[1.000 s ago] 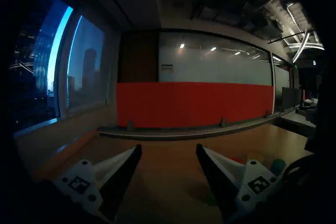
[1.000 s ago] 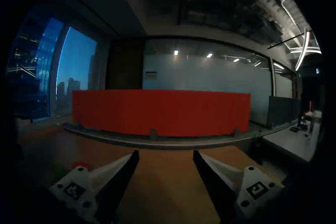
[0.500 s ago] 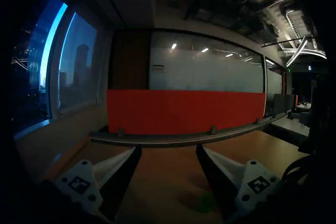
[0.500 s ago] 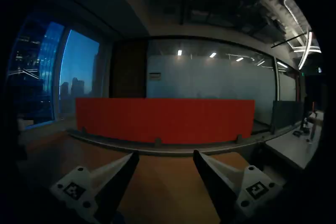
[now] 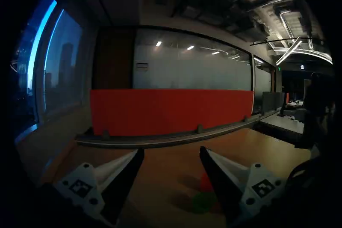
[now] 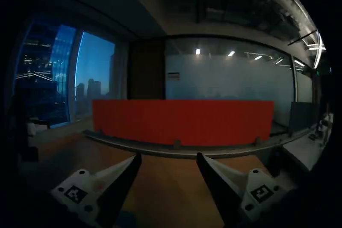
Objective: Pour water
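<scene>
The room is dim. In the left gripper view my left gripper [image 5: 171, 153] stands open above a wooden desk [image 5: 171, 172], nothing between its fingers. Low between the fingers, close to the right one, a small red thing [image 5: 206, 182] and a green round thing [image 5: 200, 201] sit on the desk; their shape is too dark to tell. In the right gripper view my right gripper [image 6: 169, 157] is open over the same wooden desk [image 6: 171, 185], empty. A bluish thing [image 6: 127, 218] peeks at the bottom edge by the left finger.
A red partition panel [image 5: 171, 110] runs along the desk's far edge, also in the right gripper view as a red partition [image 6: 184, 121]. Behind it is a glass wall [image 5: 192, 69]. Windows [image 6: 64, 74] with a dusk skyline are on the left. Another desk [image 6: 305, 151] lies at the right.
Both views have swung: the left gripper's scene slid leftward and the red and green things came in between its fingers; the right gripper's scene shifted rightward. Both grippers stayed open.
</scene>
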`<action>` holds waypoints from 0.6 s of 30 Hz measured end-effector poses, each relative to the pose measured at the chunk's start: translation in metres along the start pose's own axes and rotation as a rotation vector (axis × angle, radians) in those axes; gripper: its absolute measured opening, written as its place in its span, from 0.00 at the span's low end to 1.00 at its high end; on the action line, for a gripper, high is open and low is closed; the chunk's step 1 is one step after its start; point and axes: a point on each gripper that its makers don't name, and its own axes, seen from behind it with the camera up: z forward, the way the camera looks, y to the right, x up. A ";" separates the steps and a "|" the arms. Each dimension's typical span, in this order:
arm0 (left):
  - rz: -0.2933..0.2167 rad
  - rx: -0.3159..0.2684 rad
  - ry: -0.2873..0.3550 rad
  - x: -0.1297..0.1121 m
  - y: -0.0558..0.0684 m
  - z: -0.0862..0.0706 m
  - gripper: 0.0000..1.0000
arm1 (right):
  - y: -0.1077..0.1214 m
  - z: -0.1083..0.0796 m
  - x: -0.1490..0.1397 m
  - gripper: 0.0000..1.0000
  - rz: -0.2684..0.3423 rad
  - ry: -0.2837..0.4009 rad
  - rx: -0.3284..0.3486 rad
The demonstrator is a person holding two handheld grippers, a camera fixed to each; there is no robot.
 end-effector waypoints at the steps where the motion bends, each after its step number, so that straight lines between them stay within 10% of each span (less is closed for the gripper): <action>1: 0.002 -0.014 -0.001 0.000 0.002 0.001 0.96 | -0.006 -0.001 0.001 1.00 -0.003 0.000 0.024; 18: 0.095 -0.200 -0.050 -0.012 0.035 0.003 0.96 | -0.062 -0.011 -0.003 1.00 -0.057 -0.042 0.294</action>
